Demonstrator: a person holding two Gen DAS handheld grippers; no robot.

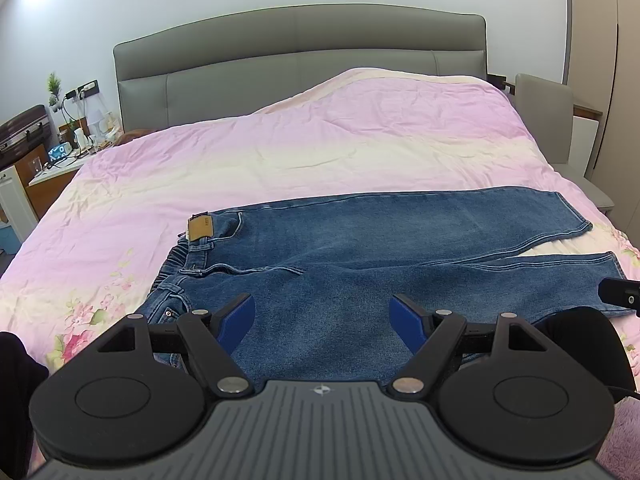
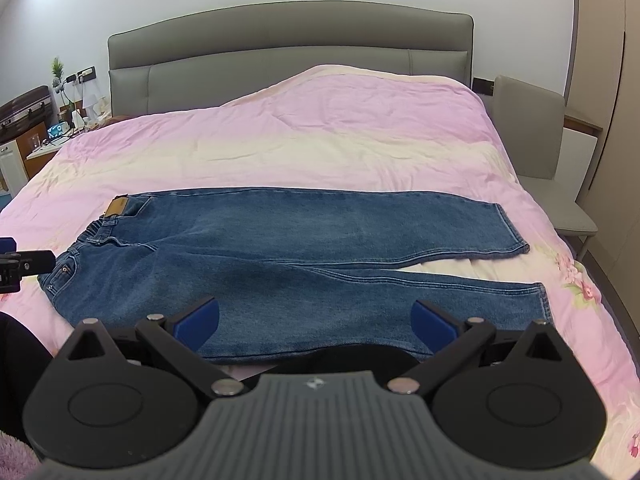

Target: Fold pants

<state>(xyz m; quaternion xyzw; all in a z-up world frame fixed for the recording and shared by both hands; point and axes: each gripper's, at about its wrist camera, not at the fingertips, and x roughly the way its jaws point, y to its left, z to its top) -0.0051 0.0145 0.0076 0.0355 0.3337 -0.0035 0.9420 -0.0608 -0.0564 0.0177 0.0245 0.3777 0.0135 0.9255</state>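
Note:
Blue jeans (image 1: pixel 360 264) lie flat across the pink bed, waistband with a tan patch (image 1: pixel 200 229) to the left, both legs stretching right with a gap between the hems. They also show in the right wrist view (image 2: pixel 304 248). My left gripper (image 1: pixel 322 316) is open and empty, hovering over the near hip and thigh. My right gripper (image 2: pixel 316 320) is open and empty, hovering over the near leg's front edge. The left gripper's tip shows at the right view's left edge (image 2: pixel 24 266); the right gripper's tip shows at the left view's right edge (image 1: pixel 620 292).
The pink floral duvet (image 1: pixel 320 152) covers the bed, with a grey headboard (image 1: pixel 300 52) behind. A cluttered nightstand (image 1: pixel 60 156) and a suitcase (image 1: pixel 22 128) stand at left. A grey chair (image 2: pixel 536 152) stands at right.

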